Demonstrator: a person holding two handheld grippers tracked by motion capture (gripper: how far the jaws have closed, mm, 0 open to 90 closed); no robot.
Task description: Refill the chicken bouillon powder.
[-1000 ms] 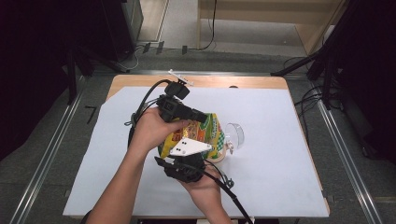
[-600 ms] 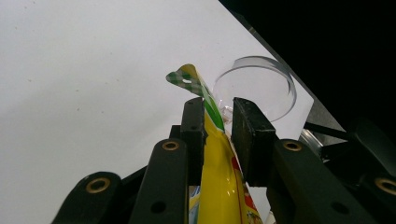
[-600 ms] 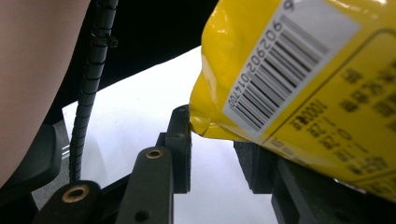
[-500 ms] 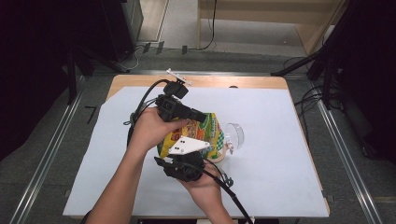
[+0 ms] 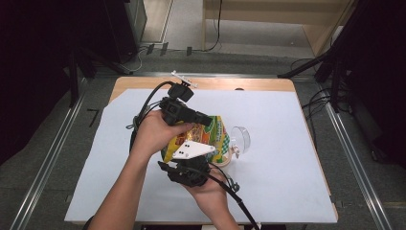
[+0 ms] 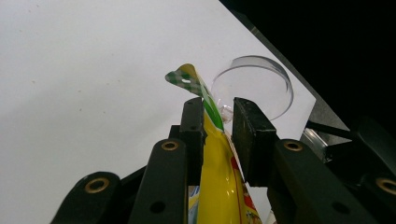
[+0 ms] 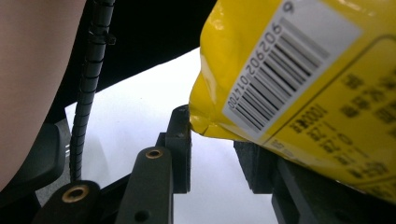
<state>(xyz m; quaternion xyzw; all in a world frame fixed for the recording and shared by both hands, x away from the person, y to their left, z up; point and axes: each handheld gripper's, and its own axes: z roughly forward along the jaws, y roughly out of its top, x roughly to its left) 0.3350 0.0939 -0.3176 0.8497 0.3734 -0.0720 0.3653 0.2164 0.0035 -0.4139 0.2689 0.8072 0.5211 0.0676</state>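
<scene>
A yellow snack bag with a green checked top edge is held over the white sheet at mid-table. My left gripper comes from the bag's far side. In the left gripper view my left gripper has the bag pinched between its jaws at the sealed edge. My right gripper sits at the near side under its grey plate. In the right gripper view my right gripper stands with a gap between its jaws, and the bag's barcode corner rests across the tips.
A clear round cup lies on its side just right of the bag, also close behind the bag as the clear cup. A small white part lies at the far wooden table edge. Cables trail from both grippers.
</scene>
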